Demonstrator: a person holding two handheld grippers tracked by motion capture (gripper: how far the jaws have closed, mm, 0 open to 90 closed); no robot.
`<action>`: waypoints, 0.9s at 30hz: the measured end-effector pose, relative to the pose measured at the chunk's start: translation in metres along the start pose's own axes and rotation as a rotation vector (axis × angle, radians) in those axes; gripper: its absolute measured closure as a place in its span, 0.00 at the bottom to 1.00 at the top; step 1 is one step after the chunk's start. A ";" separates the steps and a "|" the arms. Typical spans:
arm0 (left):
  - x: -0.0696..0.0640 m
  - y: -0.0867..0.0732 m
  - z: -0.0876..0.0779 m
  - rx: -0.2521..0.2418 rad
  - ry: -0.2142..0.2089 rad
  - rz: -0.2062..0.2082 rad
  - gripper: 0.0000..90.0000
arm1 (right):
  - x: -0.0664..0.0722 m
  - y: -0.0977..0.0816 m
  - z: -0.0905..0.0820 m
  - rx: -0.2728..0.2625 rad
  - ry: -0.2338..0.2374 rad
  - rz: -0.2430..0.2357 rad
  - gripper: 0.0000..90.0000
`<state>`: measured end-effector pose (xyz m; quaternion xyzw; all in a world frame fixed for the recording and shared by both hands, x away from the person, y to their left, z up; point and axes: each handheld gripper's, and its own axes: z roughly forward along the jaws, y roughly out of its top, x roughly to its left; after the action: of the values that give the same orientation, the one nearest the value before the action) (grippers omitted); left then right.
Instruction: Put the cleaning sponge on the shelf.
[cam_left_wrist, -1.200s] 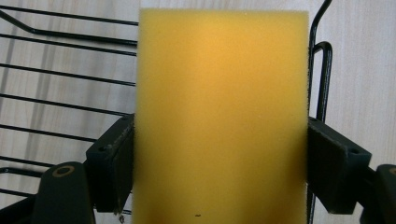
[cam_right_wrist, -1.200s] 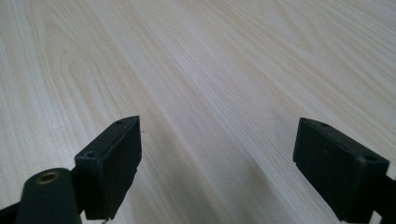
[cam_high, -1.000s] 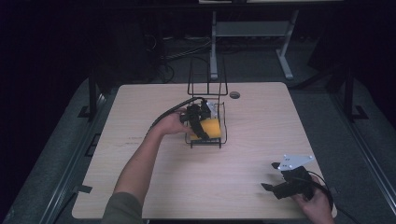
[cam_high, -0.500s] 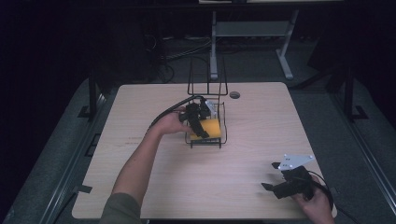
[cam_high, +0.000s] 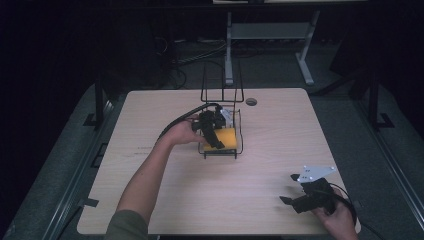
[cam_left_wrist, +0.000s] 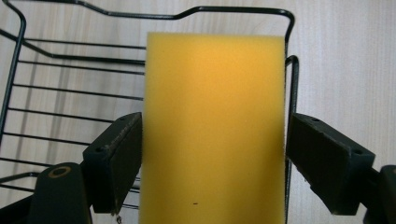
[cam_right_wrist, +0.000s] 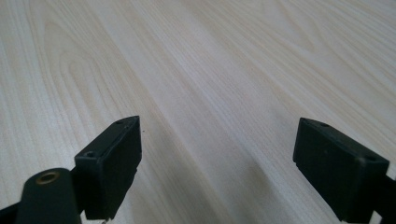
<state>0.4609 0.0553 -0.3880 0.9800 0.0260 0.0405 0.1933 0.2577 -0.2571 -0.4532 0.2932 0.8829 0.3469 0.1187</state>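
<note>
High view: yellow sponge (cam_high: 226, 137) inside wire basket (cam_high: 239, 131).

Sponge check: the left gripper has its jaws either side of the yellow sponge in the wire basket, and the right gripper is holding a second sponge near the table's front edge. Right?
Not quite. The left gripper does straddle the yellow sponge in the wire basket, but the right gripper holds nothing: the right gripper view shows its jaws wide open over bare table near the front edge.

In the right gripper view, the right gripper (cam_right_wrist: 215, 163) is seen with its two black jaws spread wide above the bare pale wooden table (cam_right_wrist: 210, 70).
</note>
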 end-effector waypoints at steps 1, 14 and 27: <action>-0.001 0.001 -0.001 -0.005 0.002 0.002 0.21 | 0.000 0.000 0.000 0.002 0.000 0.000 0.17; 0.000 -0.001 -0.006 -0.015 0.015 0.003 0.21 | 0.000 0.001 0.003 0.010 0.010 -0.002 0.17; -0.014 0.004 -0.016 -0.029 0.034 0.048 0.21 | 0.000 0.001 0.002 0.006 0.009 0.001 0.17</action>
<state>0.4459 0.0570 -0.3729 0.9766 0.0053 0.0620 0.2057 0.2588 -0.2554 -0.4539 0.2924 0.8844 0.3455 0.1137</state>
